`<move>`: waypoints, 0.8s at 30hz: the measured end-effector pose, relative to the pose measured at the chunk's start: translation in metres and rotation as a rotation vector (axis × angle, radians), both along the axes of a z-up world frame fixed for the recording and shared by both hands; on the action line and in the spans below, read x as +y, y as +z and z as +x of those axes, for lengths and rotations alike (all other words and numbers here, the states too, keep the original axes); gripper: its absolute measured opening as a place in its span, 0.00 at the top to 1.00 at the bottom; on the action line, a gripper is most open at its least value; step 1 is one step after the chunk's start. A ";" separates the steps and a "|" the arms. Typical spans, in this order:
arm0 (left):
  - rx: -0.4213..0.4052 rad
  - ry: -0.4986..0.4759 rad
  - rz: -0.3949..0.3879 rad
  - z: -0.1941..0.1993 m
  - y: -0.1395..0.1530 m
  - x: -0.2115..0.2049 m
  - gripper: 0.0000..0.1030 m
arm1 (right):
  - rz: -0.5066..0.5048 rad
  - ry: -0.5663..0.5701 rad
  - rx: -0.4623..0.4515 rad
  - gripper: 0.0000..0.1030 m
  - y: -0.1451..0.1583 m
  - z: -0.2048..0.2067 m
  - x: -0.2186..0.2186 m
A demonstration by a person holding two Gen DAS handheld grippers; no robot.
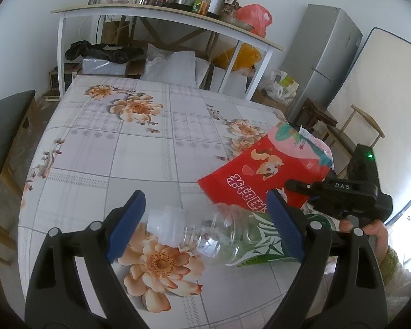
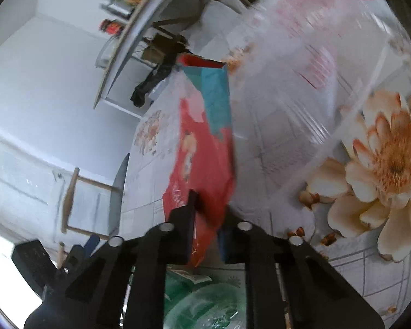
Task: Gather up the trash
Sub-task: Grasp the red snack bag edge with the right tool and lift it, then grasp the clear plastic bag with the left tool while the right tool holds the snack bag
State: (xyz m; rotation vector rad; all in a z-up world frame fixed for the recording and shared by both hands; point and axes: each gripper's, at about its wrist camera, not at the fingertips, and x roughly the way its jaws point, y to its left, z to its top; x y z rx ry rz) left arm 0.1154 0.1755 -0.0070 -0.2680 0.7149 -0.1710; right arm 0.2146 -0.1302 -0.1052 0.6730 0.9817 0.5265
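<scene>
A clear plastic bottle (image 1: pixel 216 235) with a green label lies on its side on the floral tablecloth (image 1: pixel 139 159). My left gripper (image 1: pixel 205 224) is open, its blue pads (image 1: pixel 286 224) on either side of the bottle without pressing it. A red snack bag (image 1: pixel 263 172) with a cartoon fox is held tilted above the table's right side. My right gripper (image 2: pixel 207 219) is shut on the red snack bag (image 2: pixel 205 148), pinching its lower edge. The bottle's green label (image 2: pixel 205 301) shows blurred below the right gripper. The right wrist view is motion-blurred.
A shelf table (image 1: pixel 161 13) with jars, a pot and a red bag stands behind. A grey fridge (image 1: pixel 323 57) is at the back right. Chairs stand at the left (image 1: pixel 5 126) and right (image 1: pixel 361 126). Bags and boxes sit under the shelf.
</scene>
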 end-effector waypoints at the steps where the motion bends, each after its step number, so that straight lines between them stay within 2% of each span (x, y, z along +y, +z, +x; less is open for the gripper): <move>1: 0.001 0.002 0.000 0.000 0.000 0.000 0.17 | -0.027 0.010 -0.034 0.92 0.006 -0.002 0.003; 9: 0.018 0.017 -0.017 -0.001 -0.009 0.002 0.17 | -0.182 0.059 -0.275 0.96 0.055 -0.013 0.024; 24: 0.032 0.027 -0.048 -0.005 -0.025 -0.006 0.17 | -0.194 -0.022 -0.503 0.98 0.138 -0.041 -0.011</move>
